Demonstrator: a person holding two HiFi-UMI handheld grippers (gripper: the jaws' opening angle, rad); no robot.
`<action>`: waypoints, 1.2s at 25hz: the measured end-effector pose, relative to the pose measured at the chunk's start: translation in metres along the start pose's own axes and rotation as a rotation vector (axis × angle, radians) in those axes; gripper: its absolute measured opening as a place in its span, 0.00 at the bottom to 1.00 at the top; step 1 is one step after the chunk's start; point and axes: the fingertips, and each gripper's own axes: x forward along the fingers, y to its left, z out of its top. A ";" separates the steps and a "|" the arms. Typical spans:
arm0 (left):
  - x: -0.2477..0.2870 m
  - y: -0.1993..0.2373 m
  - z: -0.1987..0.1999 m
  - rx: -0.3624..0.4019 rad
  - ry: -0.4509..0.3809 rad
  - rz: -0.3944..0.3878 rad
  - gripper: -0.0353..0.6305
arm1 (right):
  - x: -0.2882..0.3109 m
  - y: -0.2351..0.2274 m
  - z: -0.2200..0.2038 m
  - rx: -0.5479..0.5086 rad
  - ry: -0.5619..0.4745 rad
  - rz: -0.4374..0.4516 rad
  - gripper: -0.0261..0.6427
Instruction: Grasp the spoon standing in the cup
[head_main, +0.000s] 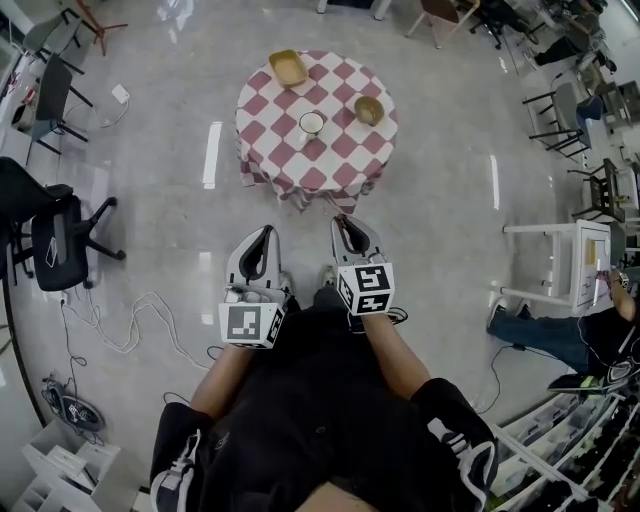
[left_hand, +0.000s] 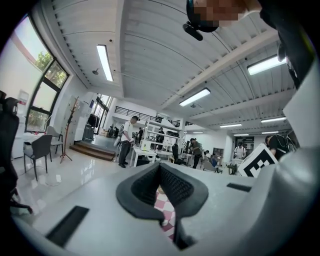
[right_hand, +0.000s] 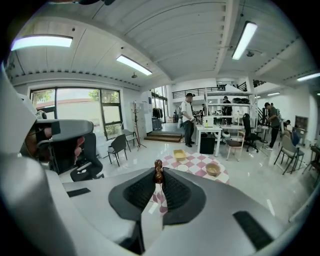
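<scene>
Near the body, well apart from the cup (head_main: 312, 124) on the checked surface (head_main: 345, 165), the left gripper (head_main: 267, 231) has its jaws shut empty, while the right gripper (head_main: 347, 221) is pinched on a wooden knob (right_hand: 158, 171), perhaps the spoon's handle, best kept firmly clamped.

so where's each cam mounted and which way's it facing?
Head view: head-mounted, facing steeply down at the checkered table; shows torso, forearms, left gripper, right gripper.
Left gripper view: rides that gripper, tilted up at the ceiling; shows its shut jaws.
Right gripper view: rides that gripper, level toward the table; jaws pinch a brown wooden piece.
Shared: all three catch the table.
</scene>
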 end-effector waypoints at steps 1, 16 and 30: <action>0.000 -0.004 -0.001 0.001 0.002 0.007 0.06 | -0.005 -0.003 0.000 -0.001 -0.003 0.000 0.12; 0.028 -0.082 -0.014 0.015 0.000 0.083 0.06 | -0.066 -0.082 -0.006 0.013 -0.038 0.045 0.12; 0.037 -0.102 -0.010 0.047 -0.003 0.107 0.06 | -0.072 -0.096 -0.003 0.011 -0.055 0.092 0.12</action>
